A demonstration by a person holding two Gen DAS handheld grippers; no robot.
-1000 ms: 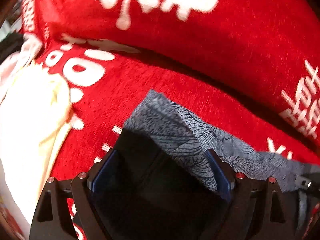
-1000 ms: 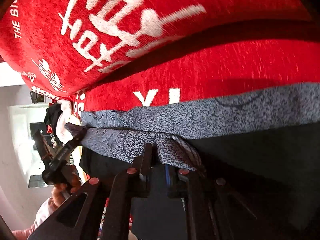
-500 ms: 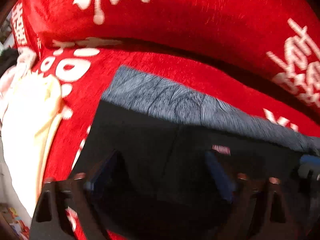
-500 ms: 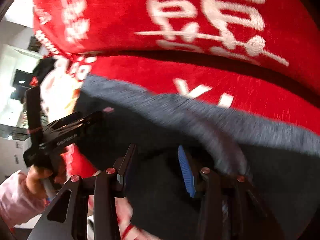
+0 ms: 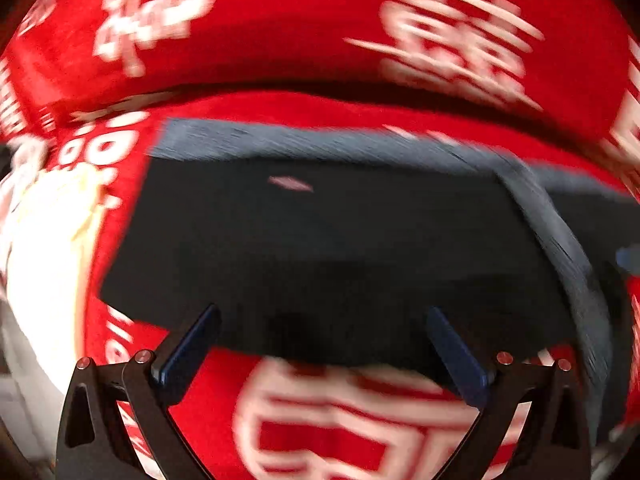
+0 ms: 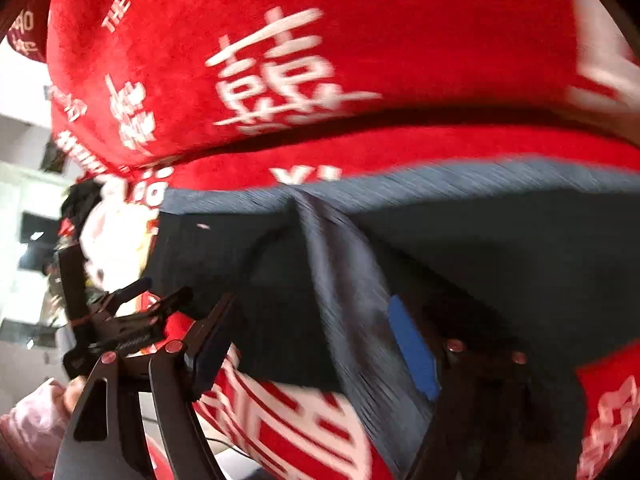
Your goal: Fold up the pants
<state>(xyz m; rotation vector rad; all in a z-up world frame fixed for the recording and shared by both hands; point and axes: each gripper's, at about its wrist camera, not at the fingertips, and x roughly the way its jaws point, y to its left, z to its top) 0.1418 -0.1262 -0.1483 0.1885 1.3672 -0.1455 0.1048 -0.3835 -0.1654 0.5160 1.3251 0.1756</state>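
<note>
Dark pants (image 5: 340,248) spread flat mid-frame on red printed sofa cover (image 5: 304,36). Left gripper (image 5: 320,340) wide open, empty, at near hem. Right gripper (image 6: 312,340) wide open, straddling grey fold, gripping nothing.

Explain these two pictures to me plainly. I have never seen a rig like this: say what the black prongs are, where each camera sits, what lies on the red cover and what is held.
No robot here: a person holds a two-finger gripper in each hand, with a camera on each looking along its fingers. One picture looks past the left gripper, the other past the right gripper. Both stand open and hold nothing. The dark pants lie on the red sofa cover, with a grey patterned band along the far edge. The images are motion-blurred.
</note>
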